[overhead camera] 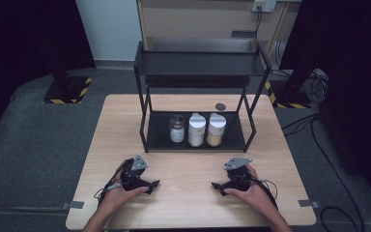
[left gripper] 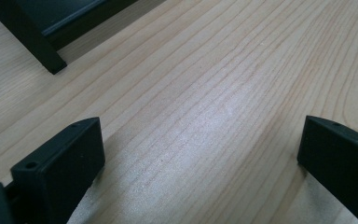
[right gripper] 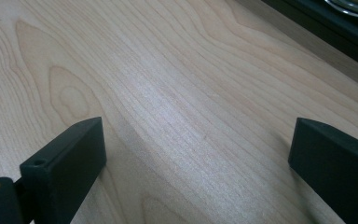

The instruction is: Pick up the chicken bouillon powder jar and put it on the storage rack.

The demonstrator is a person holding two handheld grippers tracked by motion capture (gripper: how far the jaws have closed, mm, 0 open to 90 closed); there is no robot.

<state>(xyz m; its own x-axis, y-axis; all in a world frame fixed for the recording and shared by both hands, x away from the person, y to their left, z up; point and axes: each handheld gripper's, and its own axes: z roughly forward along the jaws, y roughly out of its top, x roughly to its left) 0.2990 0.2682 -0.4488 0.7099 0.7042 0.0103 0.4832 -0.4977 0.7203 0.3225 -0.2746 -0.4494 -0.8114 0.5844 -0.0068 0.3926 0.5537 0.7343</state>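
A black two-tier rack [overhead camera: 199, 67] stands at the back middle of the wooden table [overhead camera: 121, 121]. On its lower shelf stand three jars in a row: a clear jar with a dark lid [overhead camera: 177, 128], a white jar [overhead camera: 196, 129] and a jar of yellowish contents [overhead camera: 216, 129]. My left gripper [overhead camera: 153, 185] rests on the table near the front left, held by a hand, its jaws wide apart and nothing between them. My right gripper [overhead camera: 217, 187] rests at the front right, open and empty too. In the left gripper view a rack foot [left gripper: 51, 60] stands ahead.
A small dark round disc [overhead camera: 220, 106] lies on the table behind the rack. Cables [overhead camera: 319, 121] trail on the grey floor to the right. Yellow-black striped bases [overhead camera: 67, 92] stand on the floor at the back left and right. Bare tabletop lies between the grippers and the rack.
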